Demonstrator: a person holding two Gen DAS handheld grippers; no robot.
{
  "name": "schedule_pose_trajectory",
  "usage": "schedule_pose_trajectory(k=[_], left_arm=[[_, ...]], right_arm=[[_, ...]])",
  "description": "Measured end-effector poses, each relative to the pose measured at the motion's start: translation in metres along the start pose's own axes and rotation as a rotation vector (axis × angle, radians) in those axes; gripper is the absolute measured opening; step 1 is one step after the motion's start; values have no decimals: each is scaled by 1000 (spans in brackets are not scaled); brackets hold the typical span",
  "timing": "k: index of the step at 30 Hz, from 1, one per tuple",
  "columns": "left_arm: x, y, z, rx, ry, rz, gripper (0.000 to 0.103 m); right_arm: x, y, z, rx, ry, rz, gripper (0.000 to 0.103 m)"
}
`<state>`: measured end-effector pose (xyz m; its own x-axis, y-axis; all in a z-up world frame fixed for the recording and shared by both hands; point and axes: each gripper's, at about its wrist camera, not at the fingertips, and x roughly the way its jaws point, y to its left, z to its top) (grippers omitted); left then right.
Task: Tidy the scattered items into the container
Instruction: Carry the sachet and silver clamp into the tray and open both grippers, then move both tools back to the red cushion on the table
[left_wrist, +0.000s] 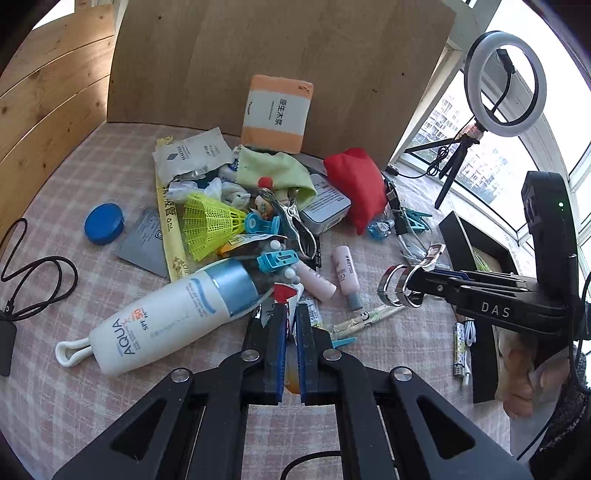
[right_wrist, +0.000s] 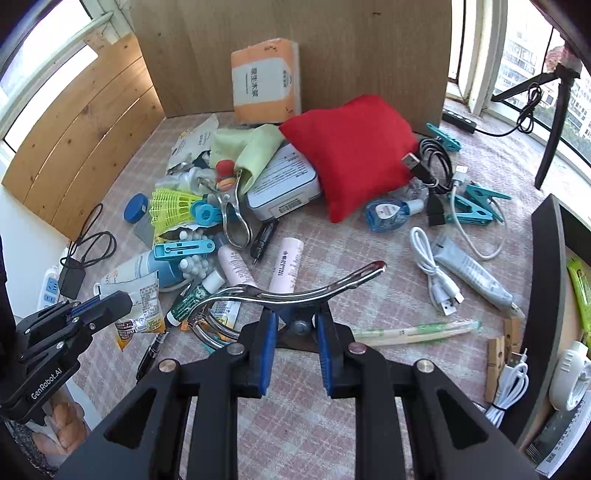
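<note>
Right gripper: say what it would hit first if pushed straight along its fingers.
Probably the checked tablecloth, beside the pink tube. The right gripper is shut on a metal clamp, which would arrive first. Depth is uncertain.

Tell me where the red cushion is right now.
The red cushion lies mid-table in the right wrist view, leaning on the white tin to its left, black USB cable at its right, in front of the wooden board.

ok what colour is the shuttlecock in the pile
Neon yellow, with a mesh skirt: the shuttlecock shows best in the left wrist view.
</note>
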<state>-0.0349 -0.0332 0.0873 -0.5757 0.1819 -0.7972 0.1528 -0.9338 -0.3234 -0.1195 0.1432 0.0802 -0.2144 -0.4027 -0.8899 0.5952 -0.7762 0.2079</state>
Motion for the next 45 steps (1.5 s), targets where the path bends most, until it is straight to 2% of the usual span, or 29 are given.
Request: schedule_pose_trajectory(k=[6,11,17,24,30,31,33,34,35,36,37,40,45], left_arm=[[-4,-30,7,46,-3,-54,4],[1,-78,20,114,7,-145,4],[15,-170,21,263,47,-283,4],[29,-280,-3,424,120,-459,4],[37,-349,-24,512,173,-535,4],[38,-356,-27,524,180,-544,7],[41,-371,-33,546,205,-536,36],[41,-375,-35,551,199,-506,53],[40,-377,-36,563,186,-499,54],[38,-379,-37,570,185,-512,54],[36,-378,-38,572,185,-523,54],[32,-374,-35,581,155,-495,56],[35,-356,-24,541,152,-469,56]], right_arm=[[-28,-30,-5,98,-78,-21,20],[-62,-73,-20,197,-142,-95,20],[-108,-142,-60,359,-192,-213,20],[-151,-214,-112,545,-230,-328,20],[-174,-248,-141,642,-253,-398,20],[-176,-252,-143,654,-256,-411,20],[-182,-258,-147,667,-272,-419,23],[-182,-260,-148,671,-260,-420,39],[-185,-262,-148,678,-258,-440,42],[-187,-264,-149,680,-261,-459,51],[-191,-264,-150,677,-271,-467,55],[-194,-264,-149,676,-281,-466,55],[-188,-257,-140,651,-283,-436,55]])
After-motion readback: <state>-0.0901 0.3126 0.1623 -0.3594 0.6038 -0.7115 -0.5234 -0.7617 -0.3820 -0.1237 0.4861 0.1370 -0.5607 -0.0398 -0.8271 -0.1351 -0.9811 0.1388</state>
